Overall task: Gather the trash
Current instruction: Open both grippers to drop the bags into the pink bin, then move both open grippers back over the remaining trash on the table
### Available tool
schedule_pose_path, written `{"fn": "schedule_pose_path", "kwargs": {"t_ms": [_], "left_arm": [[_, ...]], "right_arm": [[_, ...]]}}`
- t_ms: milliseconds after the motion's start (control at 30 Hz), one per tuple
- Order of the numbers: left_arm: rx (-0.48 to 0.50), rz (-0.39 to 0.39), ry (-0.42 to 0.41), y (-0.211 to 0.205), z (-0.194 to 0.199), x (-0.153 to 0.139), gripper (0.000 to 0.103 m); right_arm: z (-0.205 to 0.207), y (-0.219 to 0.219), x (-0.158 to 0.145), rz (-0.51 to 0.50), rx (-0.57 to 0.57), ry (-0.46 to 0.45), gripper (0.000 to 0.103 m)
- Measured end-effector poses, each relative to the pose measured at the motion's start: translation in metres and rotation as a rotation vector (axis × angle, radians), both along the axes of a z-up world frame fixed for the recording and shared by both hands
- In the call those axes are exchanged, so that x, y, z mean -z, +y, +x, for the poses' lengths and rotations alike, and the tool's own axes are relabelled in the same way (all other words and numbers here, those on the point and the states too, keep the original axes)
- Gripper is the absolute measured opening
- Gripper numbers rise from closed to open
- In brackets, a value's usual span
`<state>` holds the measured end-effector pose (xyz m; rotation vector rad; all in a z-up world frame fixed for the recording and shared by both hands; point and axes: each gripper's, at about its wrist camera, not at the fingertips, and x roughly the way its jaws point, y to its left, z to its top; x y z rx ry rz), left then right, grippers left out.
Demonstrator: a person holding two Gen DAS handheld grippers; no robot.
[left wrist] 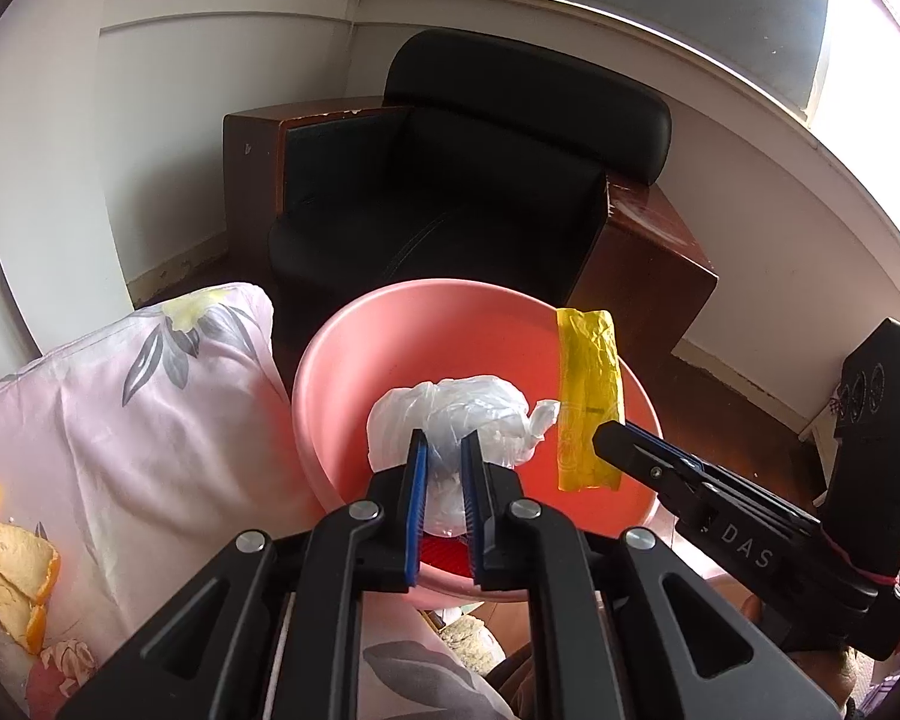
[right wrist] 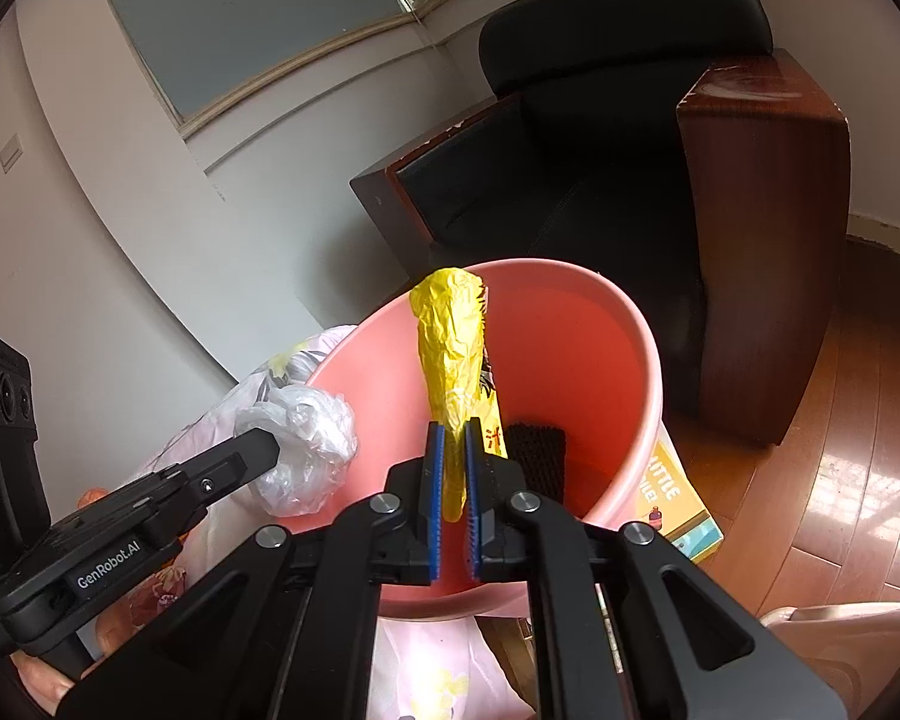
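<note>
A pink plastic basin (left wrist: 330, 372) stands in front of both grippers. My left gripper (left wrist: 444, 444) is shut on a crumpled clear plastic bag (left wrist: 468, 408), held over the near left part of the basin. My right gripper (right wrist: 455, 438) is shut on a crumpled yellow wrapper (right wrist: 450, 336) that sticks up over the basin's (right wrist: 648, 348) inside. In the right wrist view the left gripper (right wrist: 264, 447) with its plastic bag (right wrist: 312, 450) hangs at the basin's left rim. The left wrist view has the right gripper (left wrist: 606, 435) and the yellow wrapper (left wrist: 588, 396) over the right rim. A black mesh piece (right wrist: 537, 456) lies inside the basin.
Behind the basin stands a black armchair (left wrist: 480, 192) with wooden sides. A floral pillow (left wrist: 150, 396) lies to the left, with orange peels (left wrist: 18, 576) on it. A yellow printed box (right wrist: 678, 498) sits under the basin's right side on the wooden floor (right wrist: 840, 480).
</note>
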<state>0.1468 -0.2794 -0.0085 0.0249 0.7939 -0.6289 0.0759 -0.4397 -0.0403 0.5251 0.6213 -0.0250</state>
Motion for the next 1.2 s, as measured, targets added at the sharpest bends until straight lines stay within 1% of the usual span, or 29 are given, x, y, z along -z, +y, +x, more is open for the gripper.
{"fn": "schedule_pose_path", "kwargs": {"t_ms": [67, 100, 167, 200, 233, 300, 467, 600, 867, 1000, 1200], "left_arm": [[-0.007, 0.005, 0.012, 0.000, 0.003, 0.004, 0.016], [-0.009, 0.004, 0.019, 0.001, 0.003, 0.005, 0.021], [-0.016, -0.003, 0.019, 0.003, 0.004, 0.005, 0.029], [-0.018, -0.004, 0.014, 0.004, 0.003, 0.005, 0.032], [-0.019, -0.005, 0.010, 0.004, 0.003, 0.004, 0.032], [-0.023, -0.011, 0.007, 0.007, 0.003, 0.002, 0.032], [-0.033, -0.034, 0.005, 0.016, 0.000, -0.004, 0.033], [-0.039, -0.037, -0.010, 0.022, -0.005, -0.010, 0.037], [-0.050, -0.055, -0.025, 0.038, -0.021, -0.023, 0.038], [-0.056, -0.059, -0.035, 0.049, -0.030, -0.029, 0.040], [-0.082, -0.063, -0.036, 0.071, -0.040, -0.035, 0.040]], "right_arm": [[0.002, 0.000, 0.003, 0.004, 0.005, 0.007, 0.007], [0.002, 0.000, 0.004, 0.006, 0.007, 0.010, 0.008], [0.003, -0.001, 0.006, 0.009, 0.013, 0.012, 0.014], [0.003, 0.000, 0.006, 0.011, 0.016, 0.008, 0.021], [0.004, -0.002, 0.006, 0.014, 0.018, 0.005, 0.026], [0.004, -0.002, 0.006, 0.020, 0.018, -0.001, 0.028], [0.003, 0.004, 0.003, 0.002, 0.013, -0.006, 0.028], [-0.001, 0.013, -0.002, -0.021, -0.002, -0.014, 0.028], [-0.015, 0.027, -0.015, -0.038, -0.034, -0.049, 0.029], [-0.022, 0.039, -0.019, -0.031, -0.071, -0.059, 0.029], [-0.031, 0.067, -0.025, -0.032, -0.148, -0.069, 0.029]]}}
